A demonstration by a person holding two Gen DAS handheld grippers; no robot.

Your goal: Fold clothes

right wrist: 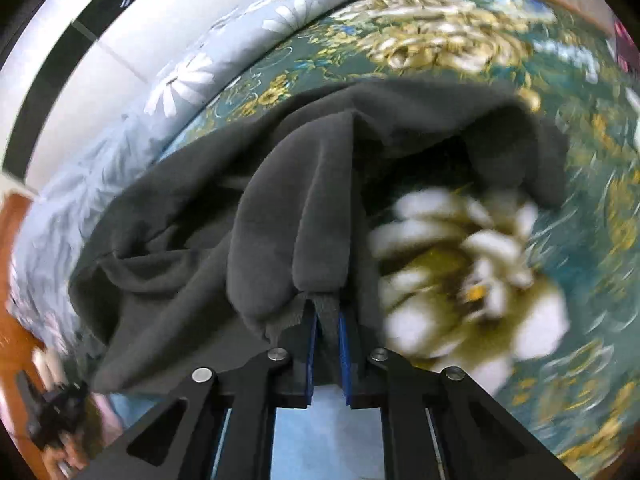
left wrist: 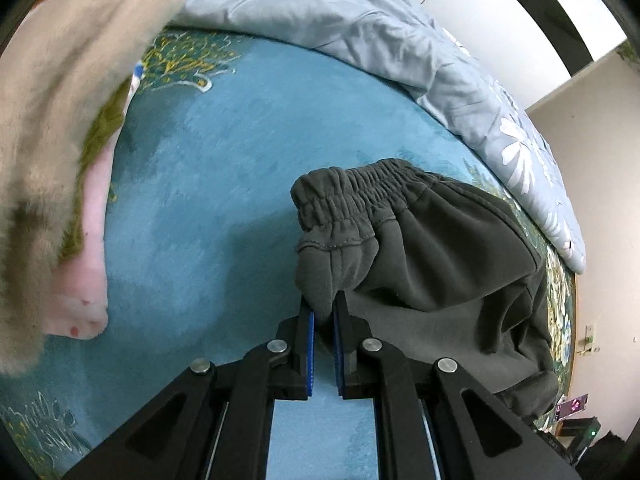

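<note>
Both grippers pinching dark grey sweatpants over a bed

The left gripper (left wrist: 323, 312) clamps fabric beside the sweatpants' (left wrist: 432, 256) elastic waistband (left wrist: 344, 196); the right gripper (right wrist: 327, 316) clamps another fold. Teal floral blanket (left wrist: 208, 184) beneath, pale blue daisy quilt (left wrist: 400, 40) behind, beige fuzzy garment (left wrist: 60, 92) at left.

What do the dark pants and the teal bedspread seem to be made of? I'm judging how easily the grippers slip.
Dark pants: likely soft cotton fleece, matte; thick rounded folds, gathered elastic waistband. Teal bedspread: probably short-pile plush or velvet; brushed streaks show in its nap.
</note>
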